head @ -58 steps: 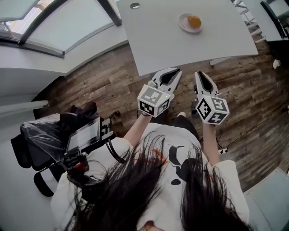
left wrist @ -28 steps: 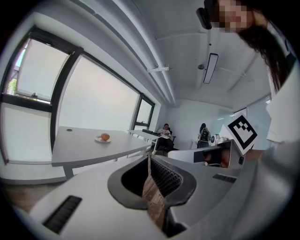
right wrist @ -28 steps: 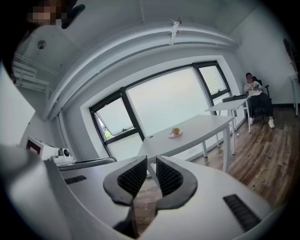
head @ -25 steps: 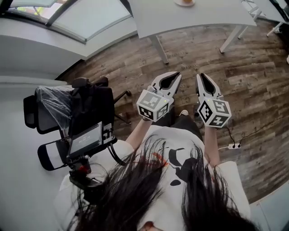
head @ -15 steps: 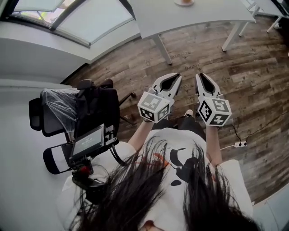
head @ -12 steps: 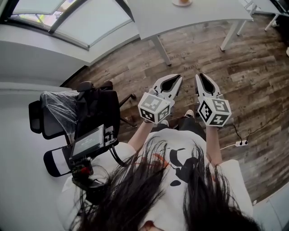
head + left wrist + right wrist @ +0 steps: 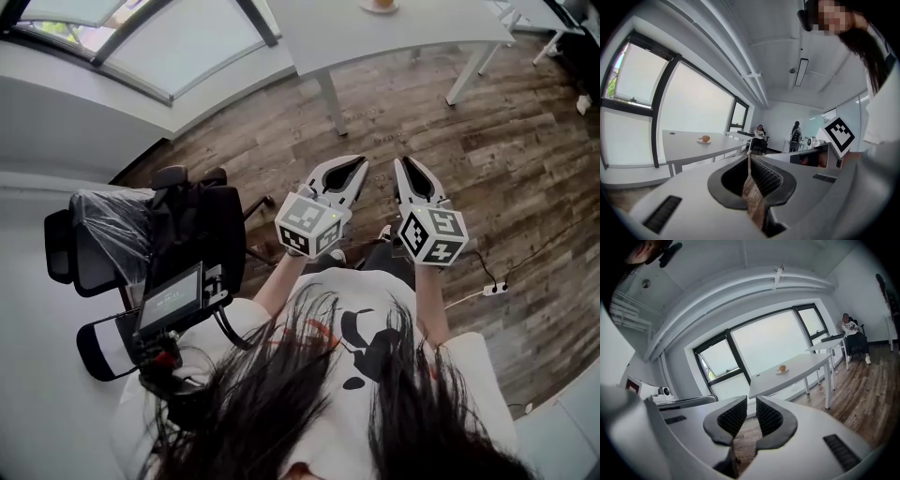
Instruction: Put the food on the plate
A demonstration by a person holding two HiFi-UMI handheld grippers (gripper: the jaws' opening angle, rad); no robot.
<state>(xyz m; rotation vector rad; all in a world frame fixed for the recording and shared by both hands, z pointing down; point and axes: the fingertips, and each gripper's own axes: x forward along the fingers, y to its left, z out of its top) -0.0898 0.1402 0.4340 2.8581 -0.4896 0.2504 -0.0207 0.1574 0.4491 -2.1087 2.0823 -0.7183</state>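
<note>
A small white plate [image 7: 705,140] with a round orange piece of food [image 7: 706,138] on it stands on a grey table [image 7: 684,146], far ahead of me. The right gripper view shows the same plate [image 7: 781,371] and food [image 7: 783,367] out on the tabletop [image 7: 801,366]. In the head view the plate [image 7: 380,6] is cut by the top edge. My left gripper [image 7: 360,161] and right gripper [image 7: 404,161] hang side by side over the wooden floor, well short of the table. Both are shut with nothing between the jaws.
An office chair wrapped in plastic [image 7: 112,234] and a stand with a small screen [image 7: 171,295] are at my left. A power strip [image 7: 492,289] lies on the floor at right. One person sits [image 7: 851,331] and another stands [image 7: 795,132] at the room's far end. Large windows [image 7: 768,345] run behind the table.
The table and plate have slid toward the top edge of the head view, so I stand farther from them. Both grippers stay shut and side by side.
</note>
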